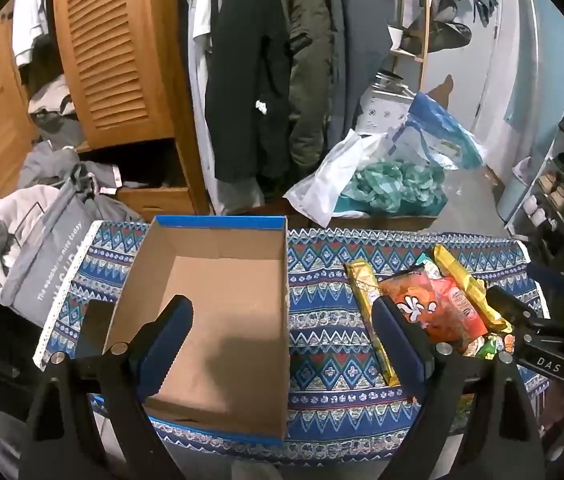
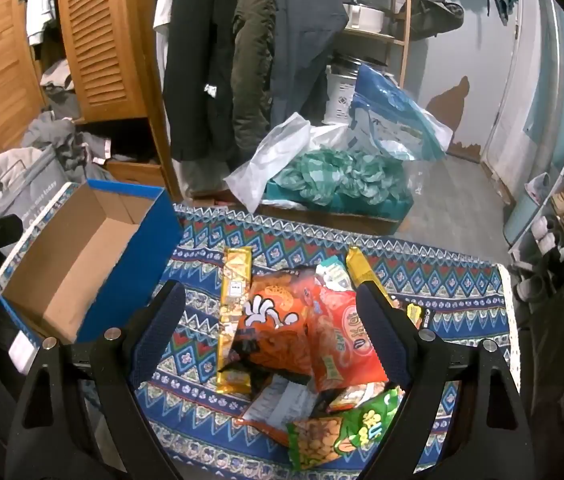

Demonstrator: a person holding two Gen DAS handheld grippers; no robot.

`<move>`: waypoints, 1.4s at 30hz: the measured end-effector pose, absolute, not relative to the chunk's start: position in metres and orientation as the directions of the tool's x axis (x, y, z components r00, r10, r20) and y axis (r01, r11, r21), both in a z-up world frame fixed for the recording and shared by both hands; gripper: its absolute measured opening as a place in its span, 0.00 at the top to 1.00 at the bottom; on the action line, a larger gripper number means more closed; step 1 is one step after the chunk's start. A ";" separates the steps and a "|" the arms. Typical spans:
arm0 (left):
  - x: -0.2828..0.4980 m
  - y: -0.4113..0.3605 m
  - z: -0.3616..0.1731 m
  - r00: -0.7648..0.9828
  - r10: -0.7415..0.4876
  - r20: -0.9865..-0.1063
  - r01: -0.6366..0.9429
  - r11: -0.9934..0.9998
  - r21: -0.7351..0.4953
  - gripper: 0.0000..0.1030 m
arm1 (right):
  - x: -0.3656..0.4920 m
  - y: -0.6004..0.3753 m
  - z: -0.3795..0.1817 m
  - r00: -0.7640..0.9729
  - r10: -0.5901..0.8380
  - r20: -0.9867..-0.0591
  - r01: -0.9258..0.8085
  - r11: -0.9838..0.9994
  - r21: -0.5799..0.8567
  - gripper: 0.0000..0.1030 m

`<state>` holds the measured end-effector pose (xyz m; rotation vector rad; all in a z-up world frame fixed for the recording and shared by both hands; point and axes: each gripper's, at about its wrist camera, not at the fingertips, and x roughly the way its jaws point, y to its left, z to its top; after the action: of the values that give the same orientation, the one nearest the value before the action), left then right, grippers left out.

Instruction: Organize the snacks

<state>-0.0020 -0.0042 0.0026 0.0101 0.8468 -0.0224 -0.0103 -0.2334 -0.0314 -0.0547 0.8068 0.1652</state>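
Snack pile [image 2: 302, 340] lies center-lower frame on patterned desk [image 2: 462, 292], box [image 2: 82, 256] at left is empty. Nothing sorted yet. Left tool [image 1: 282, 336] and right tool [image 2: 270, 328] both wide, holding nothing.

**Hidden and cut off**

In the right wrist view, the white packet [image 2: 282, 396] at six o'clock lies mostly buried under the orange bag [image 2: 278, 328], its print too small to read. At nine o'clock, the cardboard box [image 2: 82, 256] hides its near corner behind the left gripper's frame.
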 end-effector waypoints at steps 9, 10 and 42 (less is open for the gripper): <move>-0.004 -0.004 0.003 0.667 -0.025 -0.744 0.024 1.000 -0.012 0.11 | -0.010 -0.234 -0.031 0.680 0.127 -0.722 -0.168 0.986 0.015 0.17; -0.004 -0.004 0.003 0.666 -0.027 -0.745 0.025 1.000 -0.014 0.11 | -0.010 -0.233 -0.031 0.680 0.128 -0.722 -0.168 0.986 0.016 0.17; -0.004 -0.008 -0.003 0.648 -0.043 -0.761 0.041 0.999 -0.022 0.11 | -0.010 -0.236 -0.031 0.679 0.131 -0.722 -0.169 0.985 0.020 0.17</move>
<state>-0.0041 -0.0078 -0.0030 -0.0032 0.8650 -0.0479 -0.0099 -0.2360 -0.0306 -0.0495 0.8068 0.1682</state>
